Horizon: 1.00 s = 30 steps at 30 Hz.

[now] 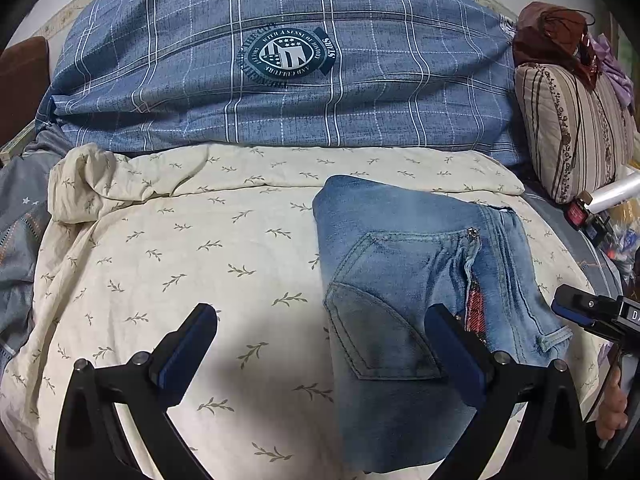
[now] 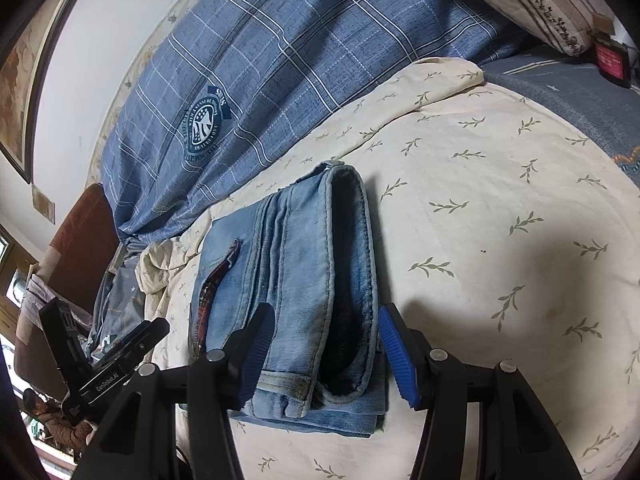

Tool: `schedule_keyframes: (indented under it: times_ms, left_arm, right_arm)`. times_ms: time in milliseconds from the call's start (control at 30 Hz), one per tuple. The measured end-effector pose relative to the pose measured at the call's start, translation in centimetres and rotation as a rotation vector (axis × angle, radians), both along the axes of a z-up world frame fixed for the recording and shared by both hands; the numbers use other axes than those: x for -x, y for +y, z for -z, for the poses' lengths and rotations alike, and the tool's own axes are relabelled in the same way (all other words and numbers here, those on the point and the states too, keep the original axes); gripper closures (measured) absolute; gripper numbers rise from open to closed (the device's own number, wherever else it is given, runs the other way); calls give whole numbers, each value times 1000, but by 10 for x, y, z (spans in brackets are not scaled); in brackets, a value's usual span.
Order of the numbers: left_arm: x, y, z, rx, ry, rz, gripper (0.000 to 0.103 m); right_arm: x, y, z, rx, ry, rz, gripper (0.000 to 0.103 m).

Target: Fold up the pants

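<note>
Light blue jeans lie folded into a compact stack on a cream leaf-print sheet. A back pocket and a zip face up. My left gripper is open above the stack's left edge, holding nothing. In the right wrist view the jeans show their waistband opening toward me. My right gripper is open, its blue-padded fingers on either side of the waistband end, not closed on it. The right gripper also shows at the right edge of the left wrist view. The left gripper shows at lower left of the right wrist view.
A blue plaid duvet with a round badge is piled behind the sheet. A striped pillow with a brown cloth on it stands at the right. A grey blanket lies at the left. A dark red headboard and a white wall are beyond.
</note>
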State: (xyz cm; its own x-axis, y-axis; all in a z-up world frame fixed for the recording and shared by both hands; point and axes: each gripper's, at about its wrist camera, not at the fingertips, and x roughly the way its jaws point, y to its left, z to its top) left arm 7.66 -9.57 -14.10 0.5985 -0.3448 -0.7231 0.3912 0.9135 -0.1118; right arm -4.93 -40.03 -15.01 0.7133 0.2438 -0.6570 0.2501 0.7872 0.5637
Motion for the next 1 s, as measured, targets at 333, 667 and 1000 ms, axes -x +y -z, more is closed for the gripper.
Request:
schedule_keyframes:
  times_ms: [333,667,1000]
  left_arm:
    - [2,-5,3,-14,4,22,0]
    - [2,-6,2,-16,5,26,0]
    - [3,-11,2,-26,2,35,0]
  right_arm:
    - [1,-3,-1,-6,-4,1,45]
    - [1,-7,-2,-10,-7,6,45]
    - [4,-9,-2,-14,-16,3,45]
